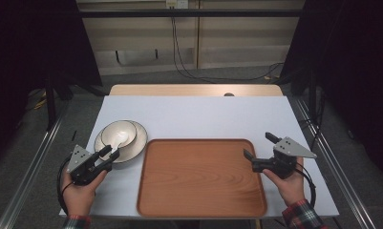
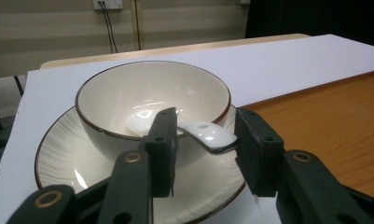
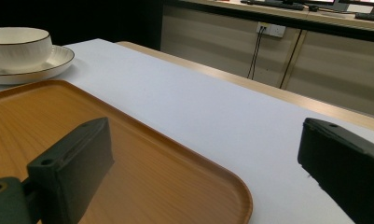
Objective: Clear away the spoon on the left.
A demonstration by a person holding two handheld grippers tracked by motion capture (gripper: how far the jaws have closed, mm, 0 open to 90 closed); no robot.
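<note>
My left gripper [image 1: 109, 153] sits at the lower left of the high view, jaws part open around the handle of a white spoon [image 2: 201, 134] without clearly pinching it; the spoon's head rests inside the cream bowl [image 2: 152, 100], which stands on a plate [image 2: 63, 158]. My right gripper [image 1: 258, 147] hovers at the right edge of the wooden tray [image 1: 198, 176], jaws spread wide with nothing between them.
</note>
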